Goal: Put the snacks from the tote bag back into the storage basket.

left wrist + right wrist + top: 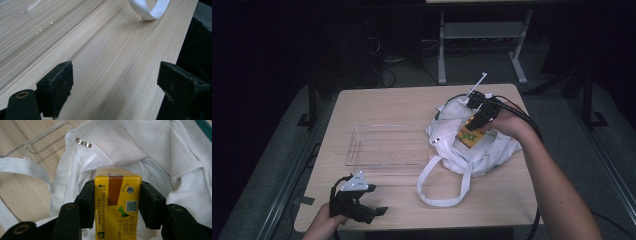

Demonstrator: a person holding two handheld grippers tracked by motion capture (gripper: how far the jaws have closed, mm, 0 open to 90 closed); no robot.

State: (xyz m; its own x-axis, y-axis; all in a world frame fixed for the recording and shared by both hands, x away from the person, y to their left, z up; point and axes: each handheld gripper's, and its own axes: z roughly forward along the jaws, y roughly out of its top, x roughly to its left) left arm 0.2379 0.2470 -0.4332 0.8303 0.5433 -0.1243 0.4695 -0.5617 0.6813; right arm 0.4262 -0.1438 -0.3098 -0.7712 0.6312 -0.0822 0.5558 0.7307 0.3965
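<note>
Right tongs (115,207) clamp the small yellow cardboard drink carton (116,205) by its 2 flat sides above the soft white cloth bag (472,145); light, stiff, likely crushable; left tongs (115,87) stand open over the desk (120,62).

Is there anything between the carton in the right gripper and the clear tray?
Nothing solid. The right gripper holds the carton above the white bag, whose rim and strap lie beside the tray.

Bare table (392,102) behind tray (384,145); bag (472,150) blocks right.
</note>
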